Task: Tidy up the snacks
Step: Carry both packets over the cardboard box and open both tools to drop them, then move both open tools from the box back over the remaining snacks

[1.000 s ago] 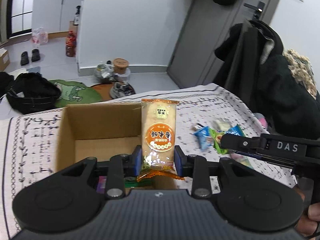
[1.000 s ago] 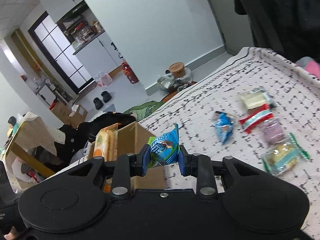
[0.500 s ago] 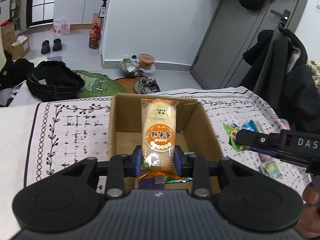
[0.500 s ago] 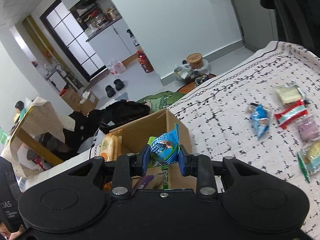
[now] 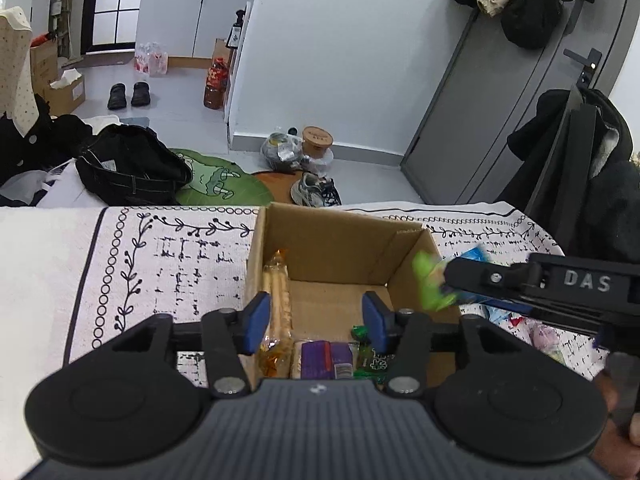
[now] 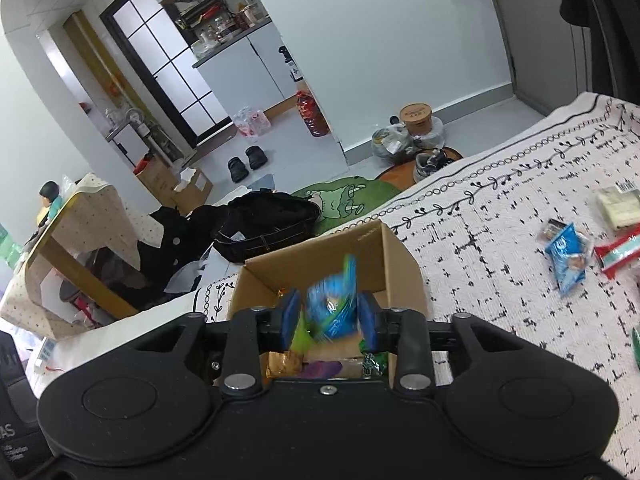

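The box (image 5: 340, 248) stands at the counter's (image 5: 168, 256) far edge; loose snacks (image 6: 568, 256) lie to its right.

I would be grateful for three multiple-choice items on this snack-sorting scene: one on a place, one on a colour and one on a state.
1. Where is the long orange packet?
A. In the cardboard box, along the wall on the left of the left wrist view
B. On the cloth to the right of the box
C. On the floor

2. What colour is the flat packet on the bottom of the box?
A. Red
B. Purple
C. White

3. How do the jaws of the left gripper stand?
A. Shut on the orange packet
B. Shut on the box wall
C. Open, pressing nothing

Answers:
1 A: it leans inside the box against that wall.
2 B: its wrapper is plainly purple.
3 C: the jaws have just been opening. The orange packet shows between them but sits down in the box, clear of both pads.
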{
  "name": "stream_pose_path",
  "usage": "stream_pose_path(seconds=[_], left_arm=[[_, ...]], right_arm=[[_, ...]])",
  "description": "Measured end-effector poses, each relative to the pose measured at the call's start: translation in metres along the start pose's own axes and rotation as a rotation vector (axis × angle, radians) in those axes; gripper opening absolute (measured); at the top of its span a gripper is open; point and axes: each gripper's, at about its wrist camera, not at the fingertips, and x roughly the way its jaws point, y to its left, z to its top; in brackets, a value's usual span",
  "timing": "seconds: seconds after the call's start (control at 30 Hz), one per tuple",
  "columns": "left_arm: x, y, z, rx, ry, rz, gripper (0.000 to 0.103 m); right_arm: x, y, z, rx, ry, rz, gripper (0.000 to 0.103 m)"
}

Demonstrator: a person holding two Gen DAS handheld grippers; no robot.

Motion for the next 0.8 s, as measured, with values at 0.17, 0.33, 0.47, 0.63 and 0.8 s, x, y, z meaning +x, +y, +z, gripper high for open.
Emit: stream_pose_path(seconds=[0.17, 0.33, 0.47, 0.63, 0.8], left_arm=[[-0.005, -0.002, 0.001, 0.008, 0.002, -0.003, 0.065], [-0.01, -0.007, 0.004, 0.017, 0.007, 0.001, 0.076], [-0.011, -0.016, 0.004, 0.028, 0.012, 0.007, 0.082], [-0.012, -0.037, 0.001, 0.056, 0.018, -0.017, 0.086], [-0.01, -0.058, -0.001, 0.063, 0.025, -0.046, 0.096]], right_arm=[[-0.004, -0.007, 0.002, 0.04, -0.002, -0.029, 0.051], [-0.017, -0.02, 0.001, 0.057, -0.015, -0.061, 0.054], [-0.03, -0.034, -0.002, 0.07, -0.022, -0.076, 0.056], [-0.053, -0.057, -0.005, 0.088, -0.042, -0.113, 0.064], [-0.081, -0.082, -0.009, 0.077, -0.076, -0.158, 0.078]])
